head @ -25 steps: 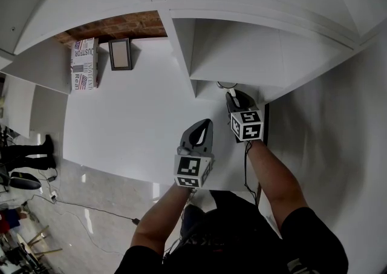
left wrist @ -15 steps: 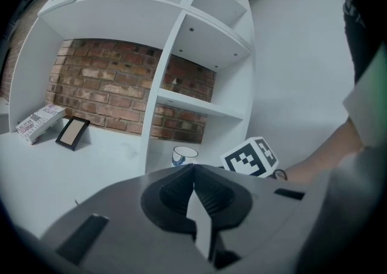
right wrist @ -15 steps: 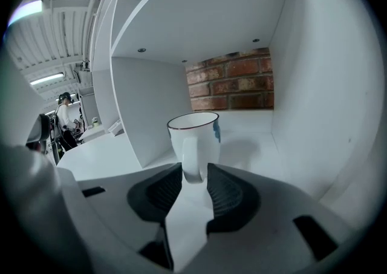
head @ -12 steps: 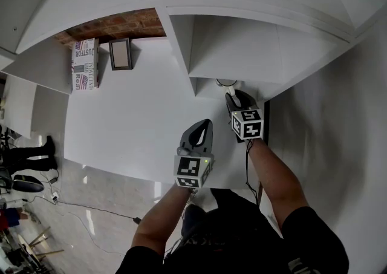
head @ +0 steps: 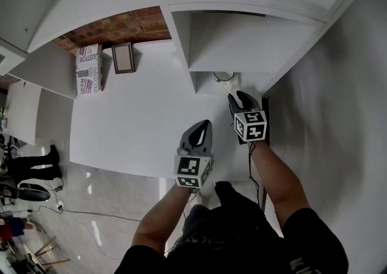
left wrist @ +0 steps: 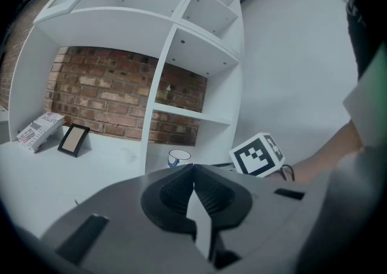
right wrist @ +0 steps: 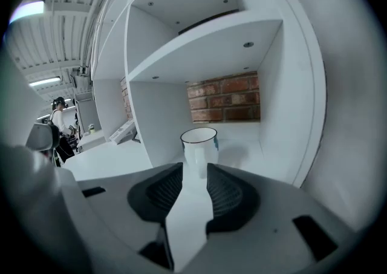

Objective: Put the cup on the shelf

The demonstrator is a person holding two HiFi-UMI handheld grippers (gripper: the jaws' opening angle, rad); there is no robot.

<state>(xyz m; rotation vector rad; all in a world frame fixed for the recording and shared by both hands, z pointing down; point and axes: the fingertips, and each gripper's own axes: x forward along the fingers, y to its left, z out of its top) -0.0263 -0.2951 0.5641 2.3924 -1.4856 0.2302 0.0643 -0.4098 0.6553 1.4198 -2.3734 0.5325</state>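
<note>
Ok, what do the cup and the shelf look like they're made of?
The cup: glossy white, thin dark rim, blue print, likely enamel or ceramic. The shelf: flat matte white panels with peg holes, probably laminated or painted board.

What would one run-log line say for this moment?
cup: upright on shelf | right hand-held gripper: jaws just opened, nothing between | left hand-held gripper: shut, empty

We have just opened the right claw (right wrist: 195, 169) wider, and nothing sits between its jaws. We have also drawn it back toward us. The cup (head: 224, 76), which the claw tips reached a second ago, now stands alone on the shelf (head: 247, 80), with a clear gap between it and the tips.
</note>
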